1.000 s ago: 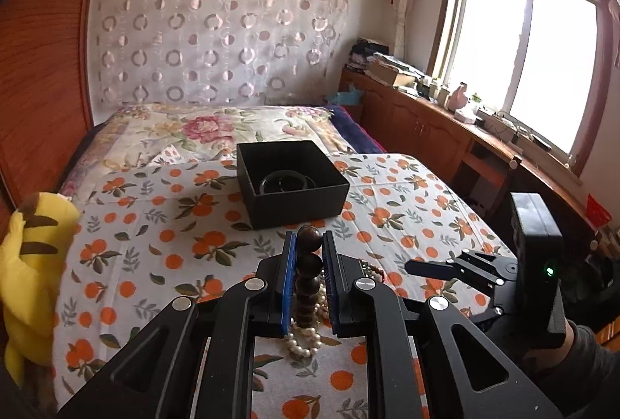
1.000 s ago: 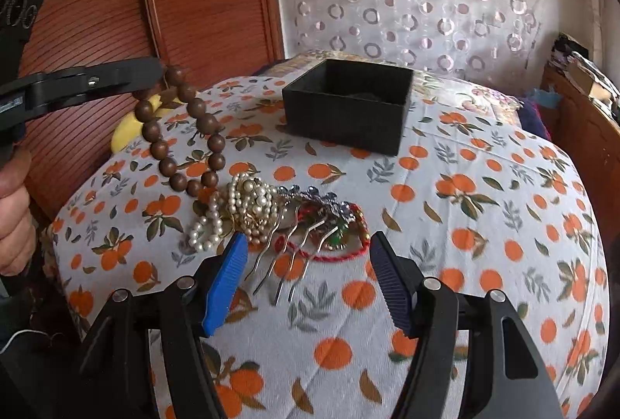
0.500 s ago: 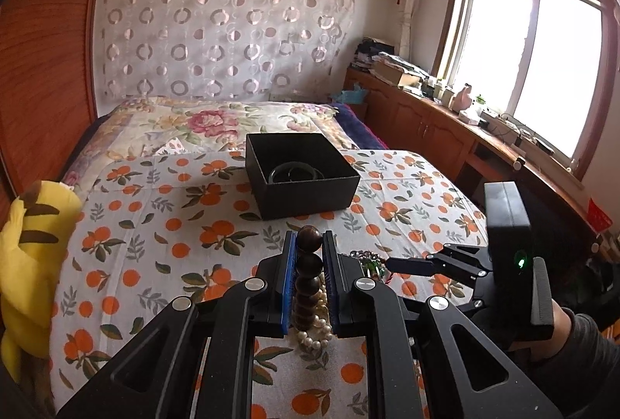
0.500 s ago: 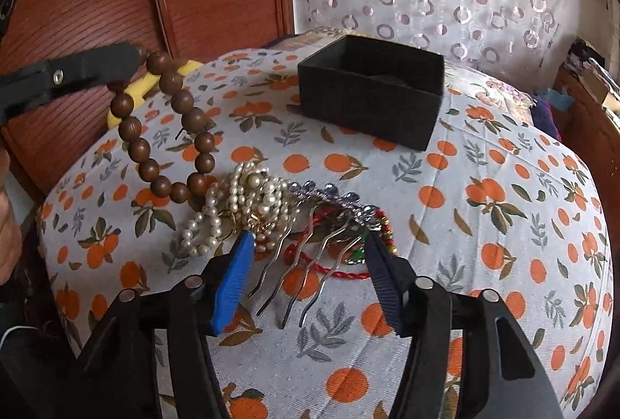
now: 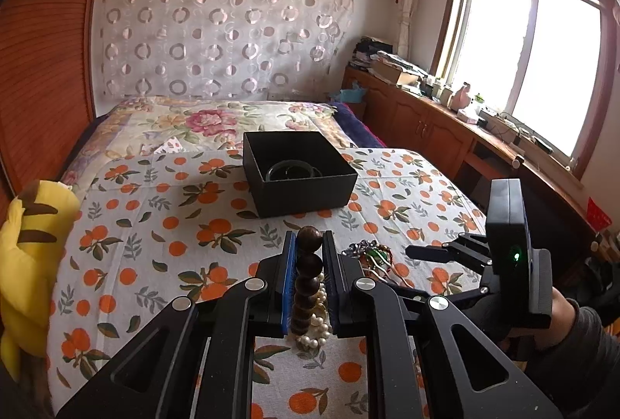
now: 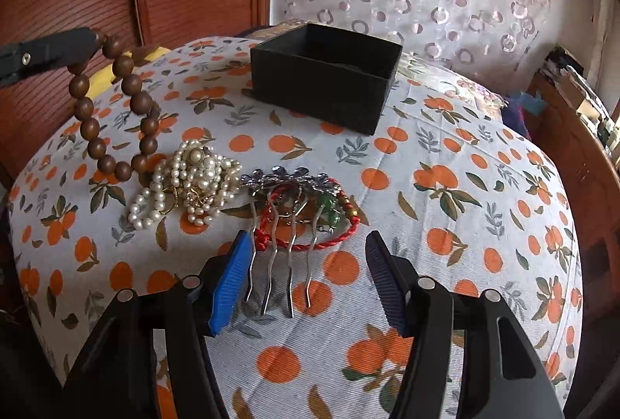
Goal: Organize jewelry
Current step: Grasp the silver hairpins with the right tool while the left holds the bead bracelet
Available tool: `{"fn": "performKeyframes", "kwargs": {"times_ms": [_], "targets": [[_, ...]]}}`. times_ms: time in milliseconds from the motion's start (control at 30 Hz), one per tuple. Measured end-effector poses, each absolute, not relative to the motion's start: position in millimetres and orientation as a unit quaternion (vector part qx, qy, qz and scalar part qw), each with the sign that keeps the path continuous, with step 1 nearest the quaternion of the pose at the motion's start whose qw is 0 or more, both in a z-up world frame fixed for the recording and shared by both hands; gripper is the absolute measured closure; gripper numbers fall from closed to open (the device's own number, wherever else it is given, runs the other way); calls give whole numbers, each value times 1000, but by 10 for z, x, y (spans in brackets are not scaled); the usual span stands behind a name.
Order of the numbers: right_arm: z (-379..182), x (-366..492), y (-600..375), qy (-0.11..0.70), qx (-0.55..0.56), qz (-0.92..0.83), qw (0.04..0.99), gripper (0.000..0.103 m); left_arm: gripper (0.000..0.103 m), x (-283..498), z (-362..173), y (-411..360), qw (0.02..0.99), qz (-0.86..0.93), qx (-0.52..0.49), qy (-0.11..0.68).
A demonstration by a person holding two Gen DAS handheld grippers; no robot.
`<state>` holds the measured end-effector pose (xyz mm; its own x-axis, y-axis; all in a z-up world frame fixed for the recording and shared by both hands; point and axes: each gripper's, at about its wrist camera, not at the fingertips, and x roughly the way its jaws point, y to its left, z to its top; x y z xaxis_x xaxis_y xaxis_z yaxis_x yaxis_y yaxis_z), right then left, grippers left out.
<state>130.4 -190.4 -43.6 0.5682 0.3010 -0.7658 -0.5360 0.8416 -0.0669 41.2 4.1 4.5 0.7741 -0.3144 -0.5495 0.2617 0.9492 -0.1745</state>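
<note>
1. The left tool (image 5: 306, 256) is clamped on a loop of round dark-brown wooden beads (image 6: 112, 109) and holds it lifted, just left of the jewellery heap – its lowest beads hang at about the level of the heap's edge, and I cannot tell whether they touch it.
2. The heap lies on the orange-print cloth (image 6: 445, 225) in front of the open black square box (image 6: 325, 78): a tangle of white pearl strands (image 6: 190, 182), then a silver hair comb with wavy prongs (image 6: 283, 225) lying over a red braided cord bracelet (image 6: 333, 237).
3. The right tool (image 6: 304, 275) stands apart around the comb's prongs, pads not pressing; its jaws have just been closing – apparently to take the comb next.
4. The box, beyond the heap, already holds a dark ring-shaped bangle (image 5: 294, 173), so it looks like the place everything goes.
</note>
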Motion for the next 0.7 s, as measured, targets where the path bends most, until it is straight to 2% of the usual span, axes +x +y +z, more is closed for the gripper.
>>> {"fn": "performKeyframes", "kwargs": {"times_ms": [33,367,433,500,700], "targets": [[-440,1305,-1914,399,-149,240,873,49,91,400,35,25,941,-154,-43,299],[-468,1295,-1958,403,-130,249,871,51,91,377,15,-18,940,-155,-43,301],[-481,1313,-1938,409,-130,252,868,62,91,387,27,-13,940,-155,-41,300],[-469,1325,-1940,408,-125,254,868,68,91,387,27,-15,940,-155,-41,300],[-388,1315,-2032,403,-103,259,872,73,91,382,18,-19,940,-155,-42,301]]}}
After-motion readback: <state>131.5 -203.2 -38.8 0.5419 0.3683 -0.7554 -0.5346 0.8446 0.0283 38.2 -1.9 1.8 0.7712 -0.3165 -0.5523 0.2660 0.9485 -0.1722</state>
